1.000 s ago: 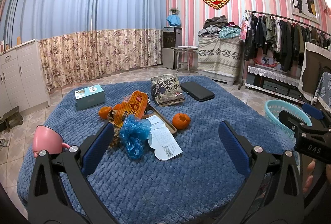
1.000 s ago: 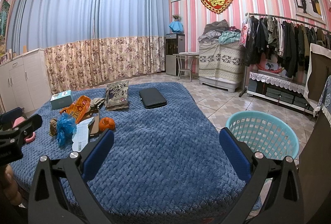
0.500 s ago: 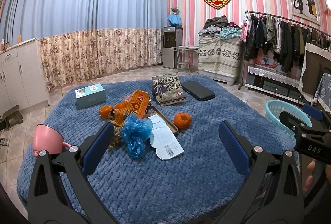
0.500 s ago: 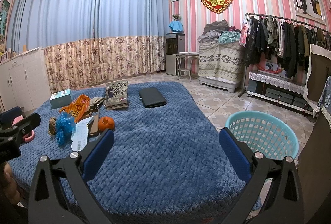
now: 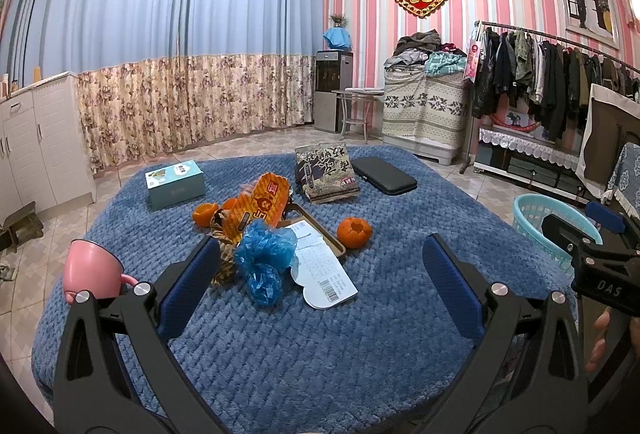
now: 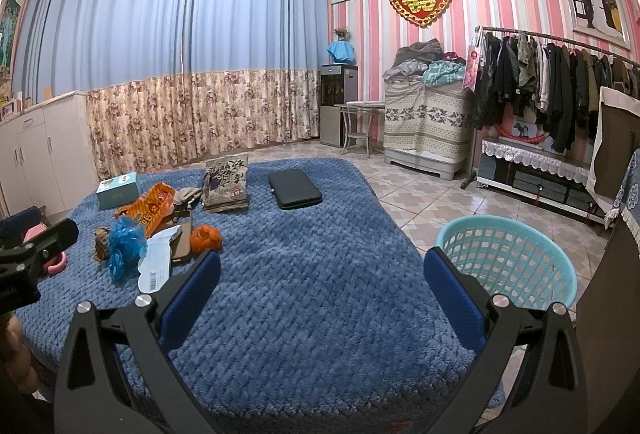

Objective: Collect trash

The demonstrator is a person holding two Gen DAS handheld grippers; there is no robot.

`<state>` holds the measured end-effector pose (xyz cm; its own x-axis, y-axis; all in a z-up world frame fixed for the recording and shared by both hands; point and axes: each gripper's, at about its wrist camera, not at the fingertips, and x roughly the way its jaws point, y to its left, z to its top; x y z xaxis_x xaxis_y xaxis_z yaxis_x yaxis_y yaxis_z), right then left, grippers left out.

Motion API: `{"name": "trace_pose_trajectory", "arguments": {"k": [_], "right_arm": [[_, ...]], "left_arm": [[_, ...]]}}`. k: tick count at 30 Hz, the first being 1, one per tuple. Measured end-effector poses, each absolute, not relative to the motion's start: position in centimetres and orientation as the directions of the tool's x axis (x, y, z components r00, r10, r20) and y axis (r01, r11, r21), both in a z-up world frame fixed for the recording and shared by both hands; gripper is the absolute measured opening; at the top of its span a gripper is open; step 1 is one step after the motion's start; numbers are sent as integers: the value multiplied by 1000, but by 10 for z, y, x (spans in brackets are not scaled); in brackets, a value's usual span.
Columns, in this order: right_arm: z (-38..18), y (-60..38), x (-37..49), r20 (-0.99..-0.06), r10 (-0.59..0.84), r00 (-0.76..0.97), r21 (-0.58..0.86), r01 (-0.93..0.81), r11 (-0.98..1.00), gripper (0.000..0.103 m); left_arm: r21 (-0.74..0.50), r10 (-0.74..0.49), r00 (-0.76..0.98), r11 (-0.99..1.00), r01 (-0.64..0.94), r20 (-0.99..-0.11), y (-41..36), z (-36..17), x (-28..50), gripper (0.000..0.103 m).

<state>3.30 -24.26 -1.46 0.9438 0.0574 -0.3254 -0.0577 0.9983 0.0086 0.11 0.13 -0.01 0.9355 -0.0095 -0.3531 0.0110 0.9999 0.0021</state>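
From my left wrist camera, the left gripper (image 5: 320,274) hangs above the near part of the blue blanket (image 5: 320,354), its fingers spread wide with nothing between them. Just beyond the left finger (image 5: 188,290) sits the trash pile: a crumpled blue bag (image 5: 262,260) lies against a white receipt (image 5: 324,270), and the receipt rests partly on a brown tray (image 5: 320,230). Behind the bag an orange wrapper (image 5: 256,207) leans over some brown scraps (image 5: 224,258). One orange peel (image 5: 354,232) sits right of the tray, another (image 5: 205,213) left of the wrapper. A pink cup (image 5: 92,268) stands at the left edge of the blanket. Farther off I see a teal box (image 5: 175,183), a dark book (image 5: 326,171) and a black case (image 5: 384,175). A teal basket (image 5: 556,226) stands on the floor at the right, partly behind the right gripper (image 5: 600,242), whose jaws I cannot judge from here.

From my right wrist camera, the right gripper (image 6: 320,278) is also wide open and empty, over bare blanket (image 6: 312,314). The basket (image 6: 508,262) is near, just beyond the right finger (image 6: 452,306), off the blanket's right edge. The bag (image 6: 124,246), receipt (image 6: 158,260), peel (image 6: 205,238) and wrapper (image 6: 150,207) lie well left, beside the left gripper's body (image 6: 32,254). The book (image 6: 226,185) and case (image 6: 294,189) are farther back.
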Motion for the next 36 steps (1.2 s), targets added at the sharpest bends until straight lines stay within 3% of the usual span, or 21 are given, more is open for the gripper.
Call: {"name": "trace_pose_trajectory", "arguments": {"k": [13, 32, 36], "right_arm": [[-16, -243, 34, -332, 53, 942, 9, -52, 999, 99], [-28, -242, 47, -369, 8, 929, -23, -17, 1000, 99], [-29, -248, 57, -386, -11, 922, -5, 10, 1000, 99]], "left_arm": [[3, 1, 932, 1000, 0, -363, 3, -2, 1, 98], [-12, 89, 894, 994, -104, -440, 59, -34, 39, 98], [-16, 60, 883, 997, -77, -466, 62, -36, 56, 98]]}}
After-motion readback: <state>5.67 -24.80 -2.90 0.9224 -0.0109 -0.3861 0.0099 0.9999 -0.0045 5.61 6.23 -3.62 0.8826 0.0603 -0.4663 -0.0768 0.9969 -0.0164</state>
